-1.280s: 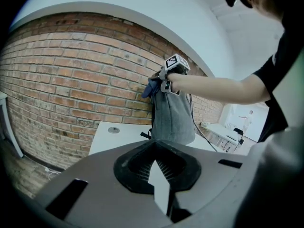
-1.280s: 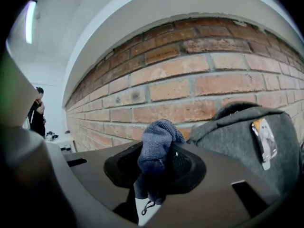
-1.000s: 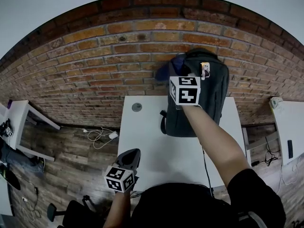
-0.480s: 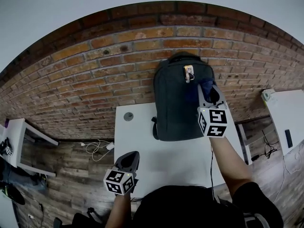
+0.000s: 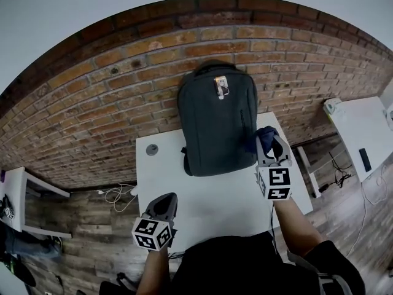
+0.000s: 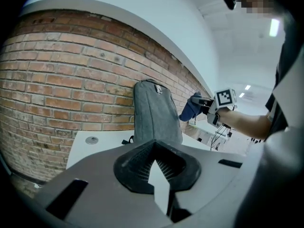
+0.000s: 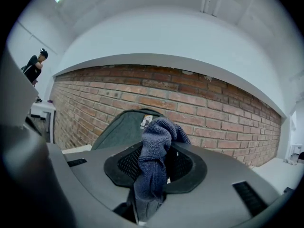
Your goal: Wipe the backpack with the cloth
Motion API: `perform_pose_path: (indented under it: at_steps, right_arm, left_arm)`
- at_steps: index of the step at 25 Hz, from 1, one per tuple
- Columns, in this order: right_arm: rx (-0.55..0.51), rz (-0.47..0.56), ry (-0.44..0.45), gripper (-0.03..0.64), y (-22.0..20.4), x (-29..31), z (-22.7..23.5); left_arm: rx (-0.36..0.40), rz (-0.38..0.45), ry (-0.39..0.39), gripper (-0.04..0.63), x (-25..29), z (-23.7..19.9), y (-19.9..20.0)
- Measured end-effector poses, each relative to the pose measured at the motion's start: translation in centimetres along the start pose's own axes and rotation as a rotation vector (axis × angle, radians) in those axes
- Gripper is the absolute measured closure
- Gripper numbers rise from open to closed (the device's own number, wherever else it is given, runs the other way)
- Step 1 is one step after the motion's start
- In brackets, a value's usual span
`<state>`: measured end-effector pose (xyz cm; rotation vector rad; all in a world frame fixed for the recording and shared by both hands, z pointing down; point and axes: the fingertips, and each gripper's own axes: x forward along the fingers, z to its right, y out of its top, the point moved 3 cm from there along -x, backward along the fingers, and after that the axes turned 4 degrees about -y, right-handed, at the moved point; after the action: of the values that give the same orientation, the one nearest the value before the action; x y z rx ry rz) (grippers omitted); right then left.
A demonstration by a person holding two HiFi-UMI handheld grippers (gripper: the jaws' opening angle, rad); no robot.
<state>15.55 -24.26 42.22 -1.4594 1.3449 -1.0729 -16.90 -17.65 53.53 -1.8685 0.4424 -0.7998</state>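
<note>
Left tool (image 5: 167,200) is hanging over the smooth white counter (image 5: 202,192), jaws together and empty. The grey woven backpack (image 5: 215,125) is standing upright against brick. Right tool (image 5: 272,147) is pinching the nubby blue cloth (image 5: 264,135) at the backpack's right edge. Wiping is seemingly under way, with its extent unclear.

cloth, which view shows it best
The right gripper view: the cloth fills the centre, pinched between the jaws, weave visible. The head view shows only a small blue bunch at the right claw beside the backpack; the left gripper view, a distant blue lump.
</note>
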Motion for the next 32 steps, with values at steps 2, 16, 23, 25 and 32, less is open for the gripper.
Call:
perform_pose_path:
  at_steps: [2,16,23,25,32]
  right_arm:
    - [-0.029,-0.028,-0.001,0.515,-1.2,-1.2,-0.4]
    - [0.062,-0.19,-0.022,0.515,-6.1,-8.7,0.9]
    - [0.088,-0.146,0.033,0.514,-4.9,-11.8,2.1]
    - [0.08,-0.148,0.053,0.514,-5.2,-13.9,3.2]
    - [0.105,-0.16,0.103,0.514,-7.5,-23.5,7.4]
  left_arm:
    - [0.0,-0.002,-0.011,0.598,0.1,0.4,0.0]
    - [-0.004,-0.028,-0.062,0.598,-0.1,3.2,-1.7]
    - [0.023,-0.015,-0.029,0.599,-2.0,7.2,-1.7]
    - [0.026,-0.016,-0.031,0.598,-2.7,9.7,-2.5]
    - [0.023,-0.035,-0.025,0.598,-5.3,19.5,-7.0]
